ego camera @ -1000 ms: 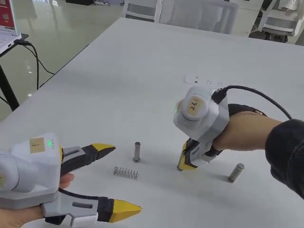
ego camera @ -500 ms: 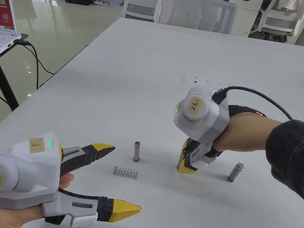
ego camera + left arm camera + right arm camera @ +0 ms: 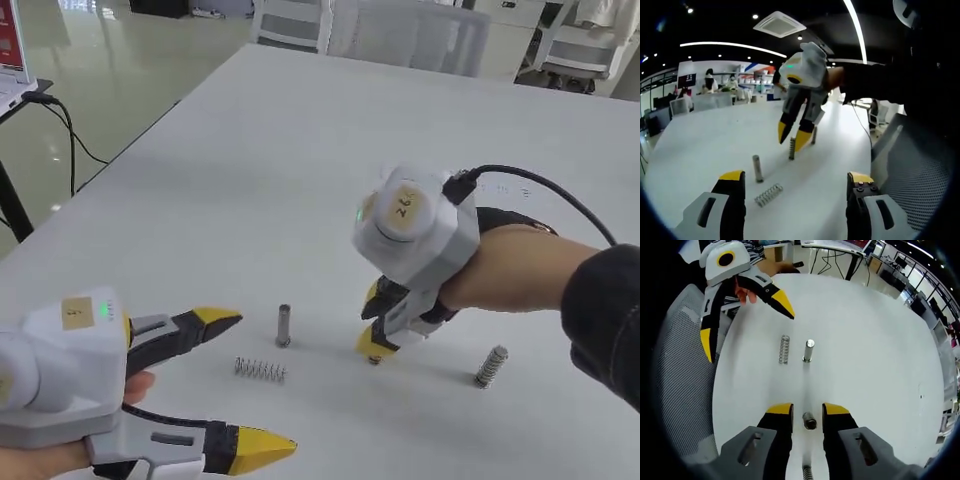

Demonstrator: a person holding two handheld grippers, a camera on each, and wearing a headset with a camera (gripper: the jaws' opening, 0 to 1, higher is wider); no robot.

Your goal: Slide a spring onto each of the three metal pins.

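Main risk is your right gripper [image 3: 807, 410]. Its yellow-tipped jaws stand part open astride the short steel pin wearing a coil spring [image 3: 810, 421], bottom centre of the right gripper view. A sliver of table shows on each side, so as far as I can tell it grips nothing. If you pull away crooked, a tip can hook a coil and drag the spring back off or tip the pin. That pin stands free on the white tabletop [image 3: 250, 180] with nothing holding its base. Go straight up.

Next risk is the bare grey steel pin [image 3: 283, 326], low centre of the head view, upright and slim. A side push while threading will probably knock it over, so it likely needs one gripper to steady it.

The loose silver coil spring [image 3: 260, 370] lies on its side just below-left of that pin, near but not touching. It looks thin and soft. A hard pinch may squash it or flick it out, and it can roll. Pinch it lightly at mid-length.

Your left gripper [image 3: 796, 177] is spread wide and empty. In the left gripper view the loose spring sits ahead of it, low and left of centre, between the two tips.

A second spring-covered steel pin [image 3: 491, 366] sits lower right in the head view, well apart from the rest. My read is two of three done, bare pin left.
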